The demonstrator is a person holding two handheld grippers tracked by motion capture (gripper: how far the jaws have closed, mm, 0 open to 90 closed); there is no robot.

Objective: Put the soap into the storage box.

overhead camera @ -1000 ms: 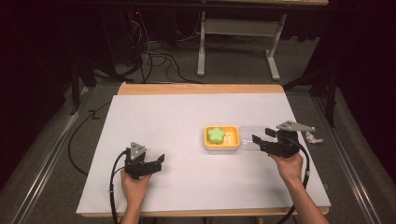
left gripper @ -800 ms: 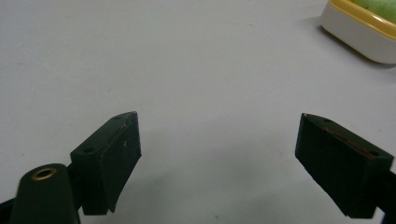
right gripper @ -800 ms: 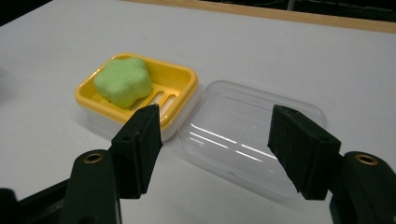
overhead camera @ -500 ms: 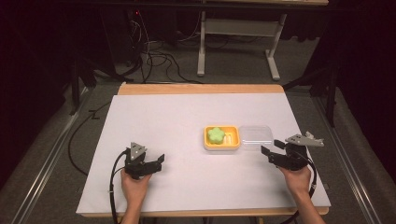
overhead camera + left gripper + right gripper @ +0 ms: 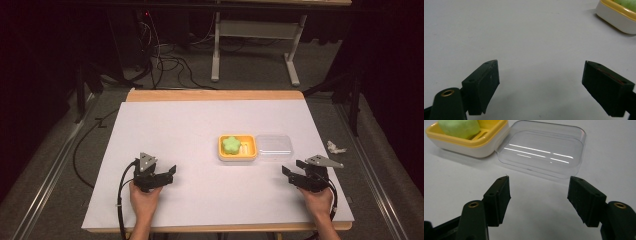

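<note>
A white table surface (image 5: 200, 130) is seen from the high view, with a yellow soap dish (image 5: 237, 148) placed right of centre and a green flower-shaped soap (image 5: 230, 144) lying in its left part. A clear plastic lid (image 5: 274, 147) is laid flat on the surface, touching the right side of the dish. A crumpled white scrap (image 5: 335, 147) is seen off the table's right edge. The left gripper (image 5: 166, 175) is held near the front left of the table, well apart from the dish; in the left gripper view (image 5: 541, 85) its jaws are spread wide with nothing between them, and a corner of the dish (image 5: 616, 17) is caught at the upper right. The right gripper (image 5: 293, 170) is held near the front right, just in front of the lid; in the right gripper view (image 5: 539, 195) its jaws are likewise parted widely and empty, with the lid (image 5: 544, 151) lying ahead of them and the dish (image 5: 471, 138) with its soap (image 5: 459, 127) at upper left.
</note>
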